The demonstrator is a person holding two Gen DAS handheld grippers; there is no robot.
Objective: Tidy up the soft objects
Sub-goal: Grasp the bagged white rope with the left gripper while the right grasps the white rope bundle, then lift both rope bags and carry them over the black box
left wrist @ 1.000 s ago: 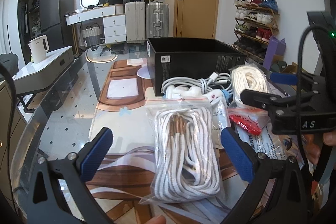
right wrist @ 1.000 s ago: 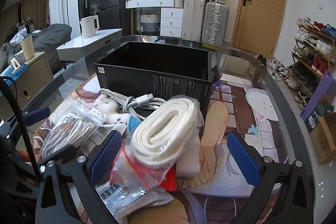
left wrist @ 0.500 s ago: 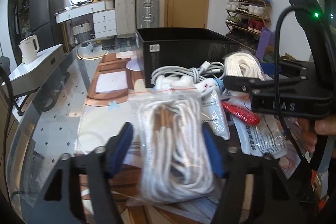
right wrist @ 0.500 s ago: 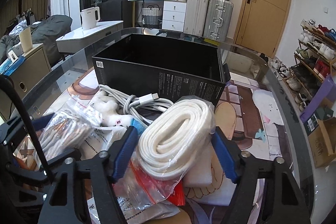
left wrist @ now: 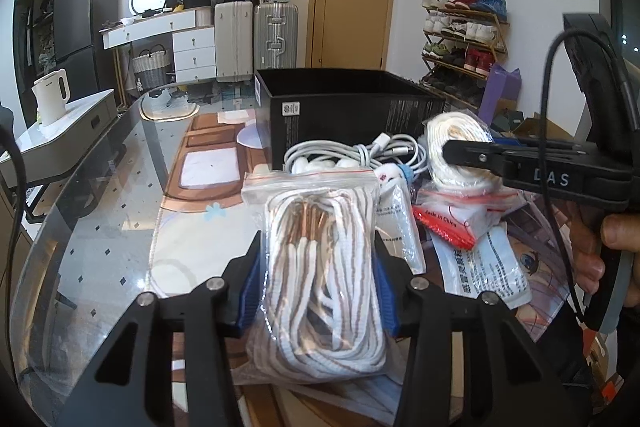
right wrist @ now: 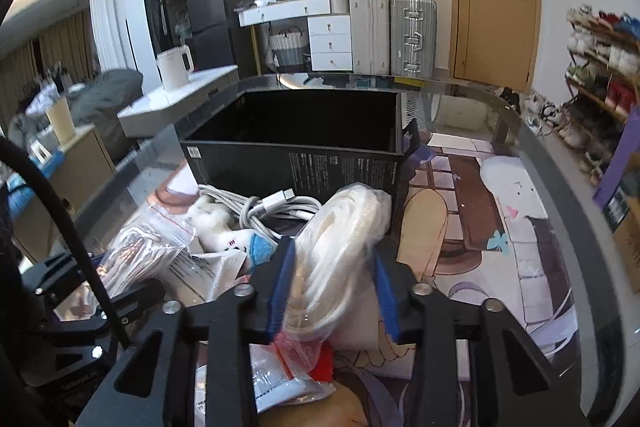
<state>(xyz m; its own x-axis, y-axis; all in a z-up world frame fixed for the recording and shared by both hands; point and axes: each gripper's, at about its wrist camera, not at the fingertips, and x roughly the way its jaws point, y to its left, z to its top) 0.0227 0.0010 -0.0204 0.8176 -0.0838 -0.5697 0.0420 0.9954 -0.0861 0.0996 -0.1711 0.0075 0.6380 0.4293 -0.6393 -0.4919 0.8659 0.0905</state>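
Note:
A clear zip bag of white-and-brown striped laces (left wrist: 316,211) lies at the near edge of the pile, and my left gripper (left wrist: 318,283) is shut on its lower half, blue pads pressing both sides. To its right, a bagged roll of cream cord (right wrist: 344,227) bulges between the pads of my right gripper (right wrist: 332,287), whose jaws are still closing. The same roll (left wrist: 452,131) shows in the left wrist view behind the right gripper's finger. An open black box (right wrist: 296,163) stands just behind the pile.
A coiled white cable (right wrist: 272,207), a small white plush toy (right wrist: 248,243), a red-sealed bag (left wrist: 444,223) and a printed packet (left wrist: 480,267) lie between the bags. A hand (left wrist: 616,239) holds the right gripper. The glass table (left wrist: 100,227) curves away left.
Both grippers' jaws have come in from wide open. The left pads now squeeze the lace bag, the right pads the cream cord bag. Neither bag has moved across the table.

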